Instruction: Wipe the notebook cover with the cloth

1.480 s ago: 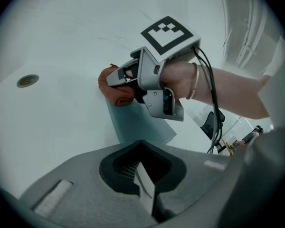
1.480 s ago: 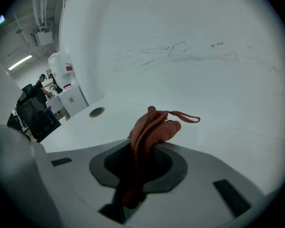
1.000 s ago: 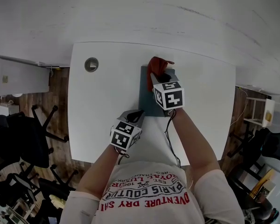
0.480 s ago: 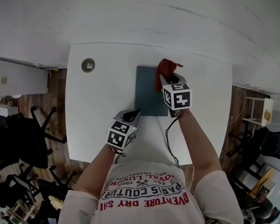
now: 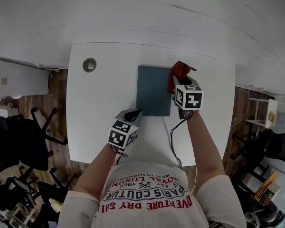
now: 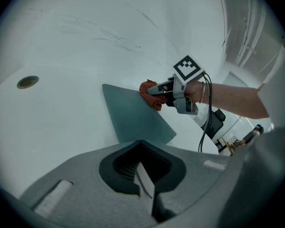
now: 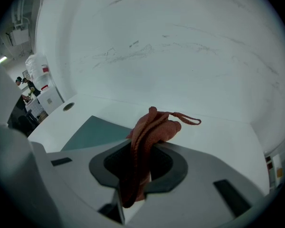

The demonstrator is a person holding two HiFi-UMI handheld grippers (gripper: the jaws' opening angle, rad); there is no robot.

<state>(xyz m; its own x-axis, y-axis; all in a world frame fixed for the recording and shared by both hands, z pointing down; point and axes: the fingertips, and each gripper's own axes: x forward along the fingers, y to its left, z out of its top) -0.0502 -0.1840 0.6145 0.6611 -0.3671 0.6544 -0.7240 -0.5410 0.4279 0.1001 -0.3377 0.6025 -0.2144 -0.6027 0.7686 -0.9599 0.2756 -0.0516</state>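
Note:
A dark teal notebook (image 5: 153, 90) lies flat on the white table (image 5: 104, 103). My right gripper (image 5: 179, 83) is shut on a bunched red cloth (image 5: 180, 71), which hangs at the notebook's far right edge. In the right gripper view the cloth (image 7: 149, 134) fills the jaws and the notebook (image 7: 92, 133) lies to its left. My left gripper (image 5: 135, 113) is shut and holds nothing, just in front of the notebook's near left corner. The left gripper view shows the notebook (image 6: 133, 115), the cloth (image 6: 150, 90) and the right gripper (image 6: 167, 87) beyond my left gripper (image 6: 145, 184).
A round grommet hole (image 5: 89, 64) sits near the table's far left corner. A black cable (image 5: 173, 141) trails from the right gripper toward the person. Office chairs (image 5: 33, 127) stand on the wooden floor left of the table. A white wall runs behind the table.
My right gripper has carried the cloth to the right, from the notebook's far middle to its right edge. The left gripper has barely moved.

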